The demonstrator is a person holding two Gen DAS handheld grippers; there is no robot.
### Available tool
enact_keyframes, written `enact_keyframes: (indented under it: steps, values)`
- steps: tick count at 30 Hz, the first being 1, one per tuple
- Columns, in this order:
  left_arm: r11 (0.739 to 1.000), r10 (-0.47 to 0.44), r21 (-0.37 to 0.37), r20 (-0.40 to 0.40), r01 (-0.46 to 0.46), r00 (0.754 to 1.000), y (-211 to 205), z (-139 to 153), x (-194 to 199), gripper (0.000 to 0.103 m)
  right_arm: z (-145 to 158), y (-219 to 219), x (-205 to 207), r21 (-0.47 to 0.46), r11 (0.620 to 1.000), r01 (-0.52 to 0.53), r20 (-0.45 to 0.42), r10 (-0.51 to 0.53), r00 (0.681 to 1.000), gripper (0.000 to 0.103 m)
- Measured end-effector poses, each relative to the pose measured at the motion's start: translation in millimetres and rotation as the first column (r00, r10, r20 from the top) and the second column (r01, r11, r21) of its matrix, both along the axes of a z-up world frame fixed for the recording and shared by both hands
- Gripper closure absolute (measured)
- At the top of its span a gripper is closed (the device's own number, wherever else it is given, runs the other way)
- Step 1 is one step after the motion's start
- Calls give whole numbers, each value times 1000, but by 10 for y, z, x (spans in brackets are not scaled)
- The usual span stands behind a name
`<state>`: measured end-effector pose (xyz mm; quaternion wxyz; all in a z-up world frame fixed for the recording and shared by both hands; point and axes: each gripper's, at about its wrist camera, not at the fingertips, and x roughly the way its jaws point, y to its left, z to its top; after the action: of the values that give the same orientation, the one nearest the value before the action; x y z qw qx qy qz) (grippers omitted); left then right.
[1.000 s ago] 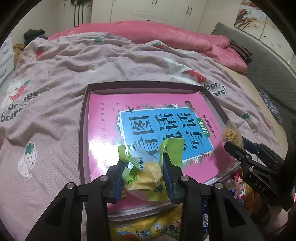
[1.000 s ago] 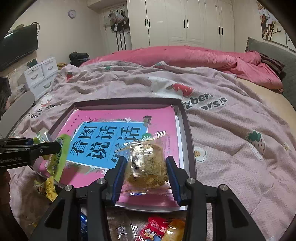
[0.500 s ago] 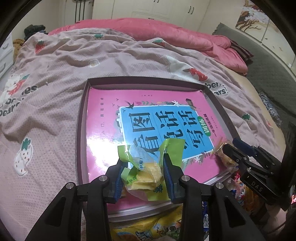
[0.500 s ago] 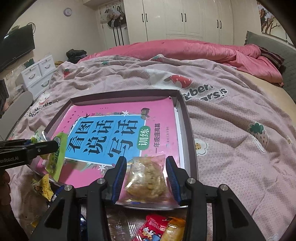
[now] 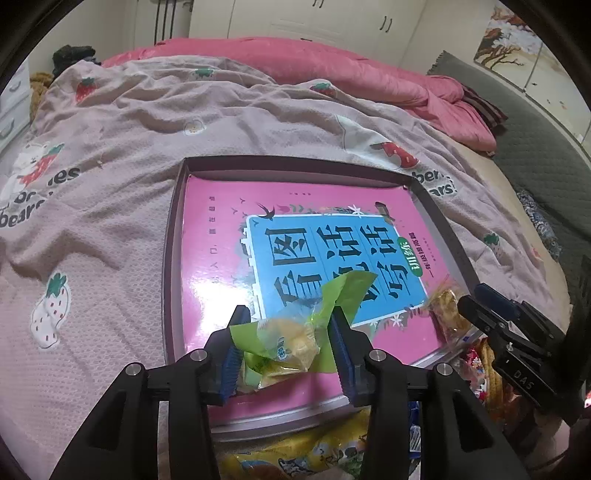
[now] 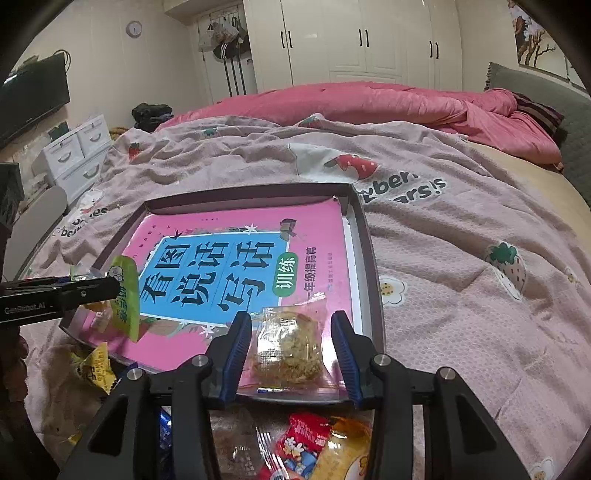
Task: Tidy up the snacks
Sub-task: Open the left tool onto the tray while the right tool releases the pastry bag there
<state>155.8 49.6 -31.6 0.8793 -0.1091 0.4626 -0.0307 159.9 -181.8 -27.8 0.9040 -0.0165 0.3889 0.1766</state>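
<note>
Left gripper (image 5: pixel 288 332) jaws opening around crinkly green-and-yellow snack packet (image 5: pixel 291 343) at near edge of shallow grey tray (image 5: pixel 173 258); right gripper (image 6: pixel 291 339) partly open, straddling clear-wrapped brown crumbly snack (image 6: pixel 291 347) lying near-right in tray.

The book (image 5: pixel 295 258) has a glossy paper cover that catches glare, lying in a smooth tray (image 5: pixel 171 258). At six o'clock, the green snack packet (image 5: pixel 291 332) is crinkled shiny plastic film. The bedspread (image 5: pixel 110 221) is matt, waffle-textured cloth.

White wardrobes (image 6: pixel 362 40) stand behind a bed (image 6: pixel 461 229); wall clock (image 6: pixel 133 28).
</note>
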Motion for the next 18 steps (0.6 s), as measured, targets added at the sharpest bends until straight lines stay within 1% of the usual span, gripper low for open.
enact_keyframes:
  steps: [1,3,8,11,18]
  values:
    - [1000,1,-2,4,-1,1000,1,10,-5,55,13,-5,-9,3,1000,0,3,0,1000,58]
    - [1000,-1,-1,8,1,1000,2,27,-12,49,32,-14,-25,6,1000,-1,8,1,1000,58]
    - [1000,7,6,13,-7,1000,15,60,-38,48,65,-38,-64,13,1000,2,13,-2,1000,58]
    - [1000,7,8,22,-7,1000,28,101,-65,43,110,-54,-105,21,1000,1,24,-2,1000,57]
    - [1000,4,22,47,-5,999,9,237,-160,39,230,-79,-207,36,999,-2,48,0,999,53]
